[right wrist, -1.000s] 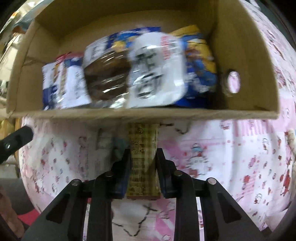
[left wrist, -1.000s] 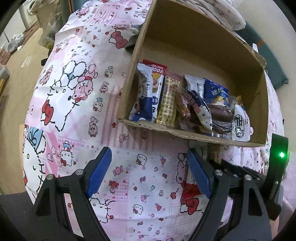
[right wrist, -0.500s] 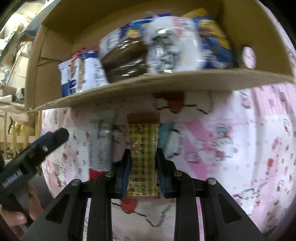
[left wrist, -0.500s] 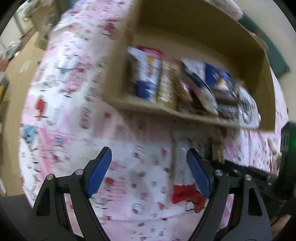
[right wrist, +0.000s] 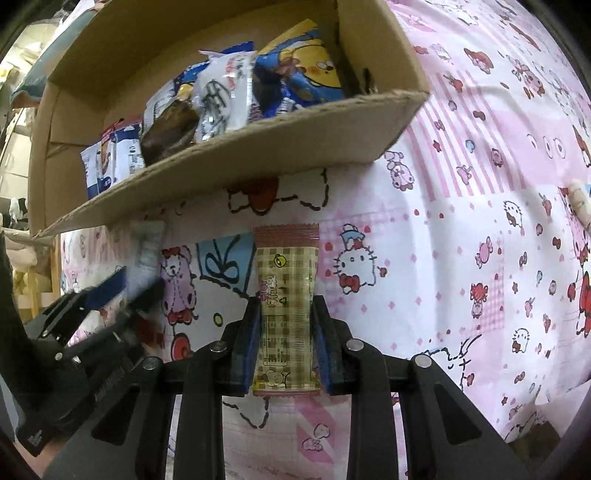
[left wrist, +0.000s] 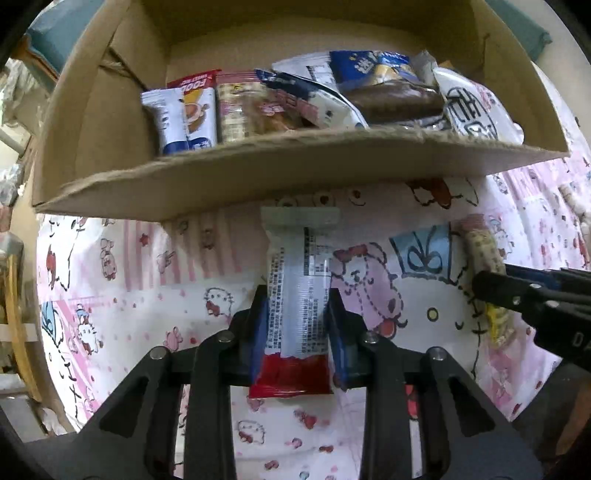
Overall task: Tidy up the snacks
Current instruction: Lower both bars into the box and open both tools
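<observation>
My left gripper (left wrist: 297, 306) is shut on a white and red snack bar (left wrist: 297, 291), held above the pink cartoon-print cloth just in front of the cardboard box (left wrist: 258, 173). My right gripper (right wrist: 286, 317) is shut on a checkered yellow-brown wafer pack (right wrist: 286, 295), also in front of the box (right wrist: 236, 158). The wafer pack (left wrist: 484, 258) and right gripper show at the right of the left wrist view; the left gripper (right wrist: 122, 291) shows at the left of the right wrist view. The box holds several wrapped snacks (left wrist: 332, 96) standing in a row.
The pink cartoon-print cloth (right wrist: 461, 240) covers the surface around the box. Another small snack (right wrist: 580, 199) lies on the cloth at the far right. Teal fabric (left wrist: 517, 29) lies behind the box. Wooden furniture (left wrist: 14, 295) stands at the left edge.
My left gripper was open and empty; it is now shut on the white and red snack bar. Both grippers now sit lower, side by side before the box's front wall.
</observation>
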### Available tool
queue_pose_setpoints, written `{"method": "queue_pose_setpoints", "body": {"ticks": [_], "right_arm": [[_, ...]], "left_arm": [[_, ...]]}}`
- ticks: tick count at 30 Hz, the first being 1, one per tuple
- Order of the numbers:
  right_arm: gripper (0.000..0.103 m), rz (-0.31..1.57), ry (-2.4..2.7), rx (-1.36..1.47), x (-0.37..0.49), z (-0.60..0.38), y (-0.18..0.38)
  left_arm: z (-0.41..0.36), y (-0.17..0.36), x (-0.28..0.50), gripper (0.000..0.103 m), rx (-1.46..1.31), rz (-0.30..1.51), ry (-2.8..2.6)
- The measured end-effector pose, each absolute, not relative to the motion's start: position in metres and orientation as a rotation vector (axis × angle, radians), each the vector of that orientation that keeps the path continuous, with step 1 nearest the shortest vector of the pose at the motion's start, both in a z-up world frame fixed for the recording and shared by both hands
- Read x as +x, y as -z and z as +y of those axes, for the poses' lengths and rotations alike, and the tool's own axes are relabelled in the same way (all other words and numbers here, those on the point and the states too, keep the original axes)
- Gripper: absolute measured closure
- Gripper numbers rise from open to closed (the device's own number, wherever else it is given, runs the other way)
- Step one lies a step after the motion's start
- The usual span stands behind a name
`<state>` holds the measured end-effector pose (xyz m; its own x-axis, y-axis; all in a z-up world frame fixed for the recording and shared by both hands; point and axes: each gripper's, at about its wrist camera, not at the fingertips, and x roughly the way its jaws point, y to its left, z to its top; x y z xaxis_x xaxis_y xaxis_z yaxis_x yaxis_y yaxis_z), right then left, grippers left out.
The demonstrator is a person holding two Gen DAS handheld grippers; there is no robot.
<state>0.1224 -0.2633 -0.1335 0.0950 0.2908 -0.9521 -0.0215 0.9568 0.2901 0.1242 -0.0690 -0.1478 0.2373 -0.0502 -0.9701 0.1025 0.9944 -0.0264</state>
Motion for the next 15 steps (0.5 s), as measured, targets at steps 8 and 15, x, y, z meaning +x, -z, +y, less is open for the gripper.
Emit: {"method": "queue_pose_setpoints", "body": {"ticks": [8, 15], "right_arm": [[0.075, 1.438, -0.281, 0.196, 0.117, -0.216, 0.129], [0.075, 1.405, -0.299, 0.187, 0.108, -0.202, 0.115]], "left_arm": [[-0.047, 0.126, 0.112, 0.077, -0.010, 1.299, 0.080], [-0.023, 0.104, 0.105, 0.077, -0.060, 1.264, 0.057]]}}
